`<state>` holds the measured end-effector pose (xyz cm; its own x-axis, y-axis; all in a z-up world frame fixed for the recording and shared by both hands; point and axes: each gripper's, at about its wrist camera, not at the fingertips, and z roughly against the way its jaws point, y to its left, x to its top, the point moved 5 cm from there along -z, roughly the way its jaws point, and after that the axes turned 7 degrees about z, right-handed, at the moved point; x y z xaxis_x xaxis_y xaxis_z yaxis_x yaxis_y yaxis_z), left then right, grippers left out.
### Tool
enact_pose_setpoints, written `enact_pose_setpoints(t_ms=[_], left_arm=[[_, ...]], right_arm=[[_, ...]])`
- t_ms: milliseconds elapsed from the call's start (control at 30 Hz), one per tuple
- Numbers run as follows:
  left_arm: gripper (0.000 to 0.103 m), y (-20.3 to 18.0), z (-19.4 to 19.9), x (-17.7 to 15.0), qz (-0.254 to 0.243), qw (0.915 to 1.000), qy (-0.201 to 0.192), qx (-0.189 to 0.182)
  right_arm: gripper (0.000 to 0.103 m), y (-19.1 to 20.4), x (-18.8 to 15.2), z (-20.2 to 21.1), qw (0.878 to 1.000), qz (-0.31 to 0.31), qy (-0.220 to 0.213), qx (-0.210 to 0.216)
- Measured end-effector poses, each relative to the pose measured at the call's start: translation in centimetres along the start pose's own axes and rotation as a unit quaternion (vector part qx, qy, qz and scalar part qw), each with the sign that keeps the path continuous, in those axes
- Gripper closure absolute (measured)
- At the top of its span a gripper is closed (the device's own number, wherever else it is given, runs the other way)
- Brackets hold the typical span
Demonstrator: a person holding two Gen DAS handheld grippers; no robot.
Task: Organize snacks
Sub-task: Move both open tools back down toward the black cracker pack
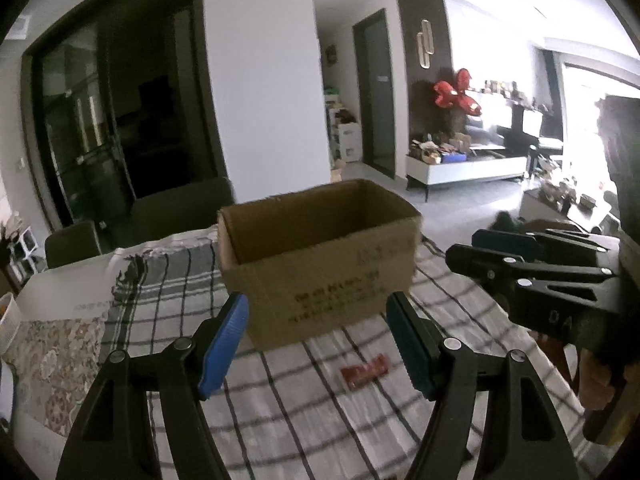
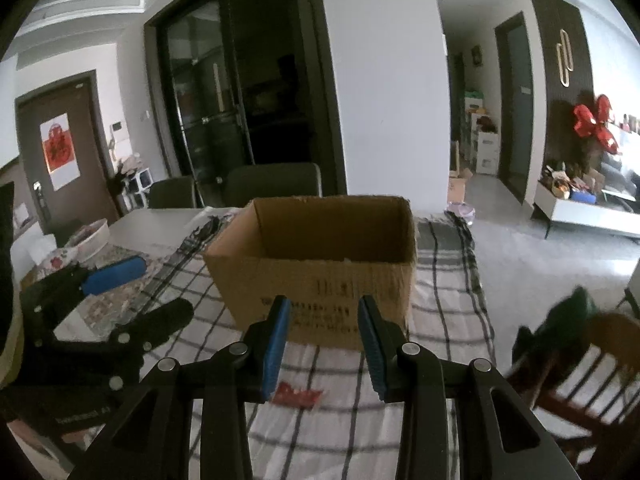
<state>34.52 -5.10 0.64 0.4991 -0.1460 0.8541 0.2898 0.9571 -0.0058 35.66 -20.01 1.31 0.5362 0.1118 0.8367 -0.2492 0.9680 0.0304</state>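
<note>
Your left wrist camera looks forward and slightly down along the left gripper [image 1: 316,340], low and close over the checked cloth [image 1: 304,420], with the cardboard box [image 1: 320,256] just beyond its fingertips. Your right wrist camera faces the same way along the right gripper [image 2: 324,344]. Both views share the box, the cloth and a red packet [image 2: 298,394] beneath the fingers, and each sees the other gripper alongside.

My left gripper [image 1: 318,342] and right gripper [image 2: 324,344] match — black plastic arms with triangular cutouts, round silver rivets, ribbed blue pads [image 1: 224,350] at the tips.
</note>
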Motion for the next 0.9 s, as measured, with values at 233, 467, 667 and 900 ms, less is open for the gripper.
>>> enact_pose_setpoints(t_ms=[233,467,667,900], left_arm=[[0.032,-2.2,2.2,-3.3,-0.058,0.9979,0.001,-0.03],[0.032,-3.8,2.8,-7.3,-0.125,0.9904,0.027,-0.052],[0.032,-5.3,2.9,-10.5,-0.178,0.9789,0.057,-0.082],[0.032,-6.6,2.1,-13.7,-0.224,0.961,0.104,-0.125]], right_arm=[[0.058,0.8,-3.8,2.7,0.999,-0.026,0.016,-0.01],[0.052,1.4,-8.5,4.7,0.997,-0.05,0.043,-0.052],[0.052,2.0,-12.3,5.0,0.992,-0.078,0.086,-0.056],[0.052,2.4,-16.8,4.2,0.982,-0.114,0.143,-0.049]])
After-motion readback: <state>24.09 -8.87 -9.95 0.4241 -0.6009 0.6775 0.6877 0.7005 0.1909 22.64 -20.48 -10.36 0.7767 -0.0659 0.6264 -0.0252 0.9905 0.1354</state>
